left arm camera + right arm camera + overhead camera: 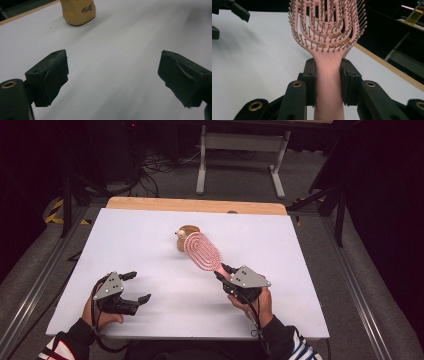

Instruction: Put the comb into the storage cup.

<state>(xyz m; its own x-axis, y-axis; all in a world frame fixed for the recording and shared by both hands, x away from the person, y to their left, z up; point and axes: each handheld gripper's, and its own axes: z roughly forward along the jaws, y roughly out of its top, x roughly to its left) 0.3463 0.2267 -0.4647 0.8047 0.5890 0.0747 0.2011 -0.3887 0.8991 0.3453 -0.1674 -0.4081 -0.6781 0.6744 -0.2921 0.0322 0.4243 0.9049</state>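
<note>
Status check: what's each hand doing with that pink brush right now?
Right tool clamped on pink hairbrush handle. Left tool open, empty. Tan pouch behind brush head.

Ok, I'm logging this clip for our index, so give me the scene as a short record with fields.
surface: white table top
right gripper: shut on the handle of the pink hairbrush, brush head raised toward the far side
left gripper: open, nothing between its jaws, at the near left of the table
other object: small tan pouch with dark lettering, on the table beyond the brush head
contact between brush and pouch: cannot tell
</note>
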